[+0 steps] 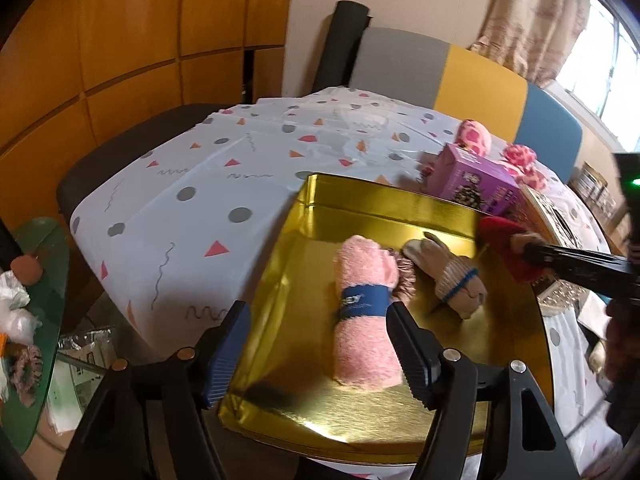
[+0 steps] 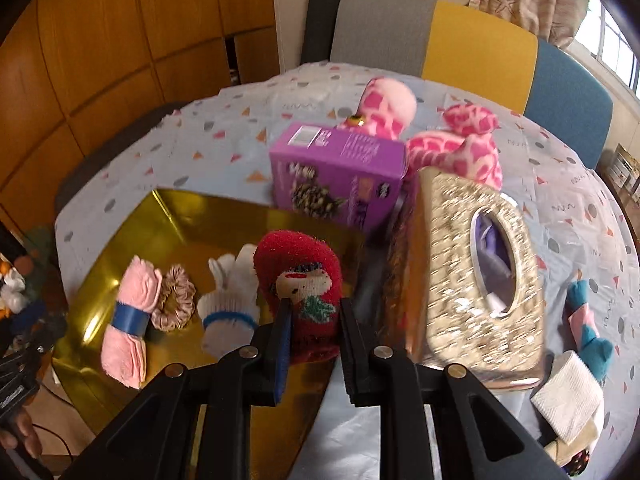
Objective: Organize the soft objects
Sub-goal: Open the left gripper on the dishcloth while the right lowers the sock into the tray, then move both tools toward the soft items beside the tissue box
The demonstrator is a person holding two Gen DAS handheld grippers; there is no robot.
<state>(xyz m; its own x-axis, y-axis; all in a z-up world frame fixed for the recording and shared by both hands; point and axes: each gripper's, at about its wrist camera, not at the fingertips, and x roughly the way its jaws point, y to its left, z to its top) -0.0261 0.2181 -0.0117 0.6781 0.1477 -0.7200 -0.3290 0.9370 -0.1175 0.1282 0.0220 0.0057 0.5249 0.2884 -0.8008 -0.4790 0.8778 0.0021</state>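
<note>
the left gripper [image 1: 316, 344] stands with its jaws wide apart above the near end of a rolled pink towel [image 1: 366, 312], whose blue band lies just inside the right finger; the pads do not press on it. the right gripper [image 2: 312, 332] has its jaws drawn close on a fuzzy red sock [image 2: 298, 276] with a snowman face, carried above the right side of a gold tray [image 2: 132, 232]. in the tray, left to right in the right wrist view, lie the towel, a ruffled tan scrunchie [image 2: 174, 298] touching it, and a white knit glove [image 2: 230, 296] with a blue cuff line.

judged from here, the sock could land on the glove or hang over the tray's right rim, since it is held just above that crowded edge and beside a glittery tissue box [image 2: 476, 272]; a sideways swing could knock that box or the purple carton [image 2: 340, 176] behind it. the open left fingers sit near enough to the towel to nudge it or unroll it if they drift.

the sock looks thick, plush and slack, bulging past the fingers. beyond the carton a pink spotted plush toy [image 2: 452, 140] lies on the patterned tablecloth [image 2: 224, 148]; to the right, outside the tray, a teal and pink sock [image 2: 588, 320] and a folded white cloth [image 2: 568, 396] are not yet gathered.
</note>
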